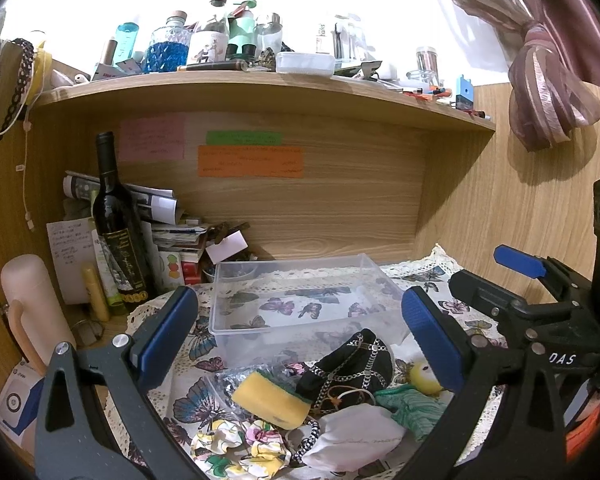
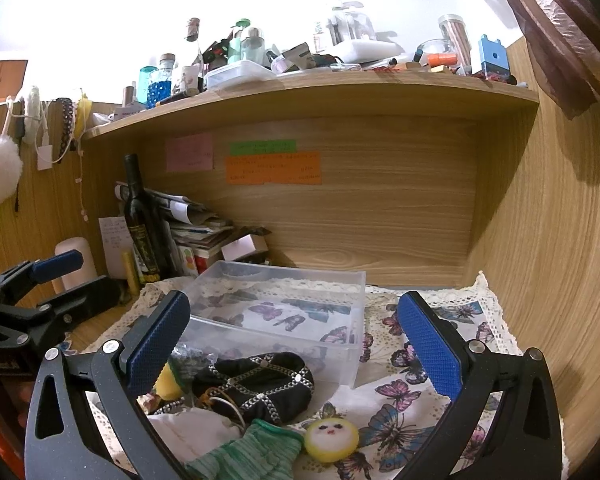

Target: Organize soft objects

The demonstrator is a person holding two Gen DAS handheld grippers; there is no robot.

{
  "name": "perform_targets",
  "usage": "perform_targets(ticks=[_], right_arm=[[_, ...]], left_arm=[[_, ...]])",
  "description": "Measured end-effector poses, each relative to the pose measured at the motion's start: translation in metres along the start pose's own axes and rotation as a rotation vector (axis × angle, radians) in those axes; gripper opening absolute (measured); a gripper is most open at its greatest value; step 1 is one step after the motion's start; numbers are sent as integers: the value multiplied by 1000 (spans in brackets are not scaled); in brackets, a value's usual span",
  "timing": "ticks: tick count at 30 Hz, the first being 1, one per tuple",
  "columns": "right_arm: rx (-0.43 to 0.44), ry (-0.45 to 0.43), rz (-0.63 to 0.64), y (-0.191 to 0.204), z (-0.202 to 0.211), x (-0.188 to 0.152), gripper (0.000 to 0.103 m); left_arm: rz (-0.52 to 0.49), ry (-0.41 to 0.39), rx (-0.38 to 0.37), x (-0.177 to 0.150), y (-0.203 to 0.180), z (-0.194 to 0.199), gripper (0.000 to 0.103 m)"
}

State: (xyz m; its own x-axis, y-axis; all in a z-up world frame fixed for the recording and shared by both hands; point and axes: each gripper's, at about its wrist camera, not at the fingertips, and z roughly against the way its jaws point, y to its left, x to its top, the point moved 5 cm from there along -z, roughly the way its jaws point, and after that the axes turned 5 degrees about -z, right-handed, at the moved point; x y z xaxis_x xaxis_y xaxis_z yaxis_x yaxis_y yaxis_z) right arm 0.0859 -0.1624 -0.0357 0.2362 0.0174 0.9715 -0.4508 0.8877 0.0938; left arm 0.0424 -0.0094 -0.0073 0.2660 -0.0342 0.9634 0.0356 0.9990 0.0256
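Loosely heaped on the butterfly cloth, just in front of the clear plastic bin, lie the soft things: yellow sponge, black chain-trimmed pouch, white pouch, floral scrunchie, green knit piece, round yellow face toy; left gripper and right gripper hang over them, jaws spread wide, holding nothing; a wine bottle stands behind at left.

Left gripper: two dark grey speckled plastic arms with triangular cut-outs, silver round screws at the joints, and blue textured pads lining the fingers. Right gripper is built alike; seen from the left camera its black body carries white lettering "DAS" and a blue lever
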Motion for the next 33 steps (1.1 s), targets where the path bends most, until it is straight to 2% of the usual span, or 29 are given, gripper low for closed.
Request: perform_targets(ticks=[18, 19, 21, 28, 30, 33], right_arm=[[7, 13, 3, -3, -4, -5, 103], [6, 15, 5, -3, -5, -6, 103], [0, 23, 7, -3, -7, -9, 103], [-30, 45, -16, -15, -13, -15, 95], [-41, 62, -18, -22, -15, -18, 93], [-71, 100, -4, -32, -20, -27, 85]], left_arm=[[9, 29, -69, -9, -3, -12, 103], [17, 35, -72, -10, -2, -13, 101], [28, 46, -65, -12, 1, -14, 84], [67, 122, -22, -30, 26, -26, 84], [67, 158, -6, -40, 31, -33, 84], [69, 226, 2, -57, 33, -45, 84]])
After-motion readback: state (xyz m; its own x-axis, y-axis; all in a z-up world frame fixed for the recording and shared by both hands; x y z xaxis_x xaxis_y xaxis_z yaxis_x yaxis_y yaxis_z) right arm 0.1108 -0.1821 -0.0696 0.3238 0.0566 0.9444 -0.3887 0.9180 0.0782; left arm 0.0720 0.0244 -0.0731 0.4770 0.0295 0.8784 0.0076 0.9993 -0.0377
